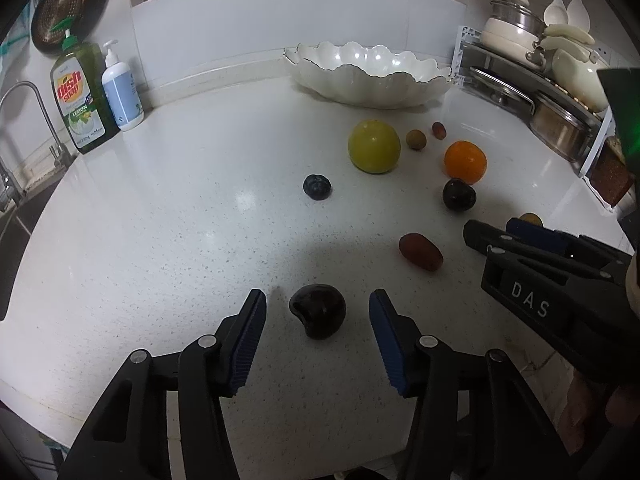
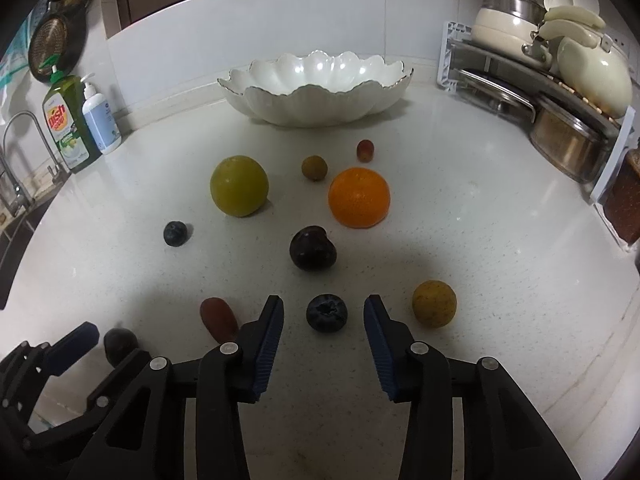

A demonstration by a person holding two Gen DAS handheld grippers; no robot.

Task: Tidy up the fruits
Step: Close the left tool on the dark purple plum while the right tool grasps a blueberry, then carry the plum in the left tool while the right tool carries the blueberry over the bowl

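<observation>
My left gripper (image 1: 318, 303) stands open over the white counter, with a dark cherry (image 1: 318, 316) lying between its blue pads and touching neither. My right gripper (image 2: 324, 306) is open too, and a blueberry (image 2: 327, 313) rests in the gap clear of both pads. Beyond them lie a red oblong grape (image 2: 218, 318), a dark plum (image 2: 313, 248), an orange (image 2: 359, 196), a yellow-green round fruit (image 2: 239, 185), a second blueberry (image 2: 175, 233), two small brownish fruits (image 2: 314, 167) and a yellow-brown round fruit (image 2: 434, 304). At the back stands a white scalloped bowl (image 2: 316, 110) with nothing in it.
Two soap bottles (image 1: 86, 96) and a faucet (image 1: 24, 96) over a sink stand at the left. A rack with pots and lids (image 2: 560, 92) fills the right back corner. The right gripper's black body (image 1: 532, 280) reaches in low at the right of the left wrist view.
</observation>
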